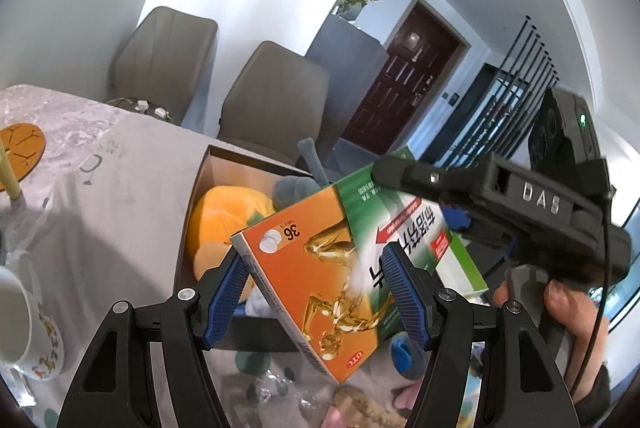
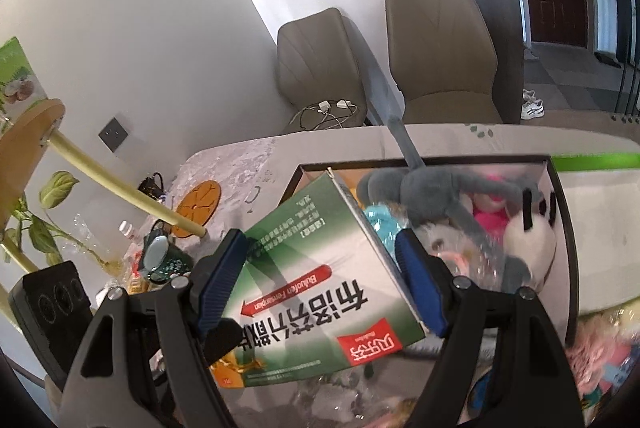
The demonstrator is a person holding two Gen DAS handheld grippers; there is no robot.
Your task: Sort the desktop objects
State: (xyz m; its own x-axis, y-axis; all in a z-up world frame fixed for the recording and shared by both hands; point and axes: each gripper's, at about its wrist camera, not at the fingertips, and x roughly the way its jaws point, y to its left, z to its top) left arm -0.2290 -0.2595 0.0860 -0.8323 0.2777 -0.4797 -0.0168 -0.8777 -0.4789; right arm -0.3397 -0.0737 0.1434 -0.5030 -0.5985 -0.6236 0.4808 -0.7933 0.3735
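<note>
The left gripper [image 1: 316,292] jaws clamp the orange box [image 1: 316,280]; the right gripper [image 2: 324,284] jaws clamp the green box [image 2: 320,276].

Home dining area: clothed table [image 2: 440,143], padded chairs [image 2: 444,55], panelled entrance door [image 1: 396,87], houseplant [image 2: 44,211].

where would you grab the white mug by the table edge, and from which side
Grip the white mug across its rim wall from above: it stands upright, mouth open to the top. No handle shows in this view, so the rim is the surest hold.
</note>
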